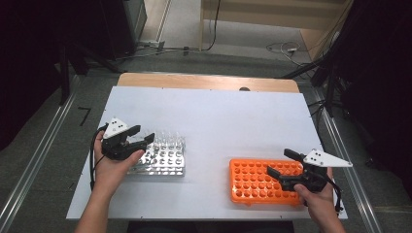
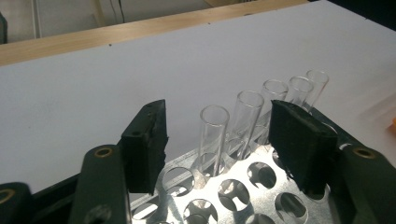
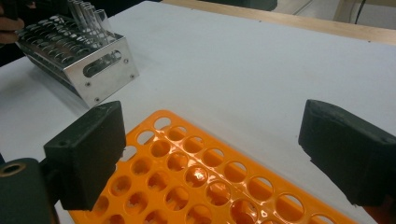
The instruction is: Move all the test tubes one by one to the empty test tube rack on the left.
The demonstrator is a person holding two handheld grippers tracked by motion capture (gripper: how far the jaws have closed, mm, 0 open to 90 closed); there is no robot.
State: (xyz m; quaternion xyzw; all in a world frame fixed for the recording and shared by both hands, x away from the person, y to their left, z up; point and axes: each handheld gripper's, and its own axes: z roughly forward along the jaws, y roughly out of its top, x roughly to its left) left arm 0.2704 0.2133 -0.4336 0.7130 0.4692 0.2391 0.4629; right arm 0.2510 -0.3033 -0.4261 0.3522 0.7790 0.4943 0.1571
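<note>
Seen from above: left tool (image 1: pixel 142 136) held apart over metal rack (image 1: pixel 163 160) on white surface (image 1: pixel 218 116), reaching for nearest glass tube (image 2: pixel 213 135); right tool (image 1: pixel 281 162) apart above orange rack (image 1: pixel 252 182); next, probably closing around that tube, then lifting straight.

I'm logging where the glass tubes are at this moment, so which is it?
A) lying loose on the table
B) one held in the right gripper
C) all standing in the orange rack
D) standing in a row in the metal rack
D: the clear test tubes stand upright in a row at the far edge of the metal rack, in front of the open left gripper; the orange rack has bare holes.
</note>
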